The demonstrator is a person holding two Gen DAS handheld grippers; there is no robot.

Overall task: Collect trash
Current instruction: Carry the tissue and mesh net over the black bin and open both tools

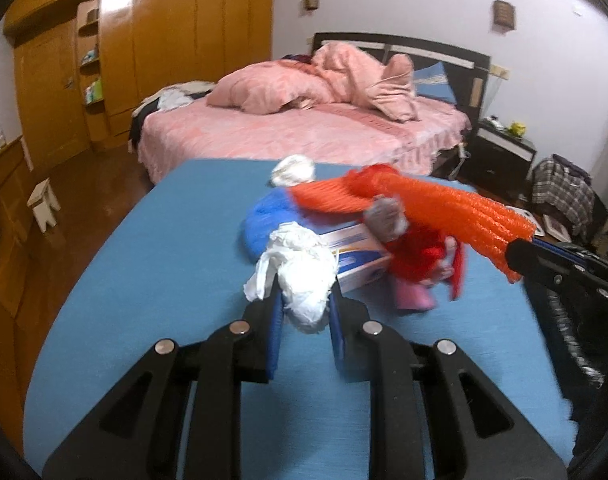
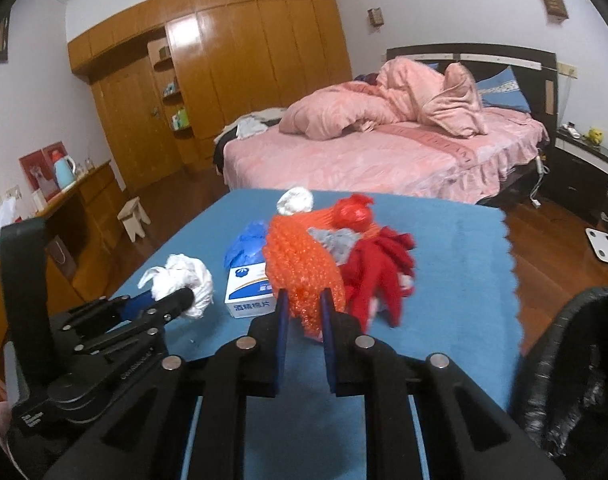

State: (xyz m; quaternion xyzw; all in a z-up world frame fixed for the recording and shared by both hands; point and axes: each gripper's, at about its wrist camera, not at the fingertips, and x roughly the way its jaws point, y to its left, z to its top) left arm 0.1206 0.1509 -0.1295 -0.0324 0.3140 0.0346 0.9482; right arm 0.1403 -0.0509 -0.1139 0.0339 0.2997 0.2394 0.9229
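Note:
A heap of trash lies on a blue cloth-covered table [image 1: 152,280]. My left gripper [image 1: 305,304] is shut on a crumpled white tissue [image 1: 300,272], also seen in the right wrist view [image 2: 184,280]. My right gripper [image 2: 304,304] is shut on an orange foam net [image 2: 300,268], lifted and stretched across the heap in the left wrist view [image 1: 423,208]. In the heap are a small white and blue box [image 2: 250,294], blue crumpled plastic [image 2: 246,242], red fabric [image 2: 379,272], a grey scrap [image 2: 337,242], a red ball-like wrapper [image 2: 353,212] and a white wad [image 2: 296,200] at the far edge.
A black bag-lined bin [image 2: 575,364] stands at the table's right edge. Beyond the table are a pink bed [image 2: 383,152], a wooden wardrobe [image 2: 232,64], a small stool [image 2: 134,216], a dark nightstand [image 2: 579,164] and a sideboard with a kettle [image 2: 64,168] on the left.

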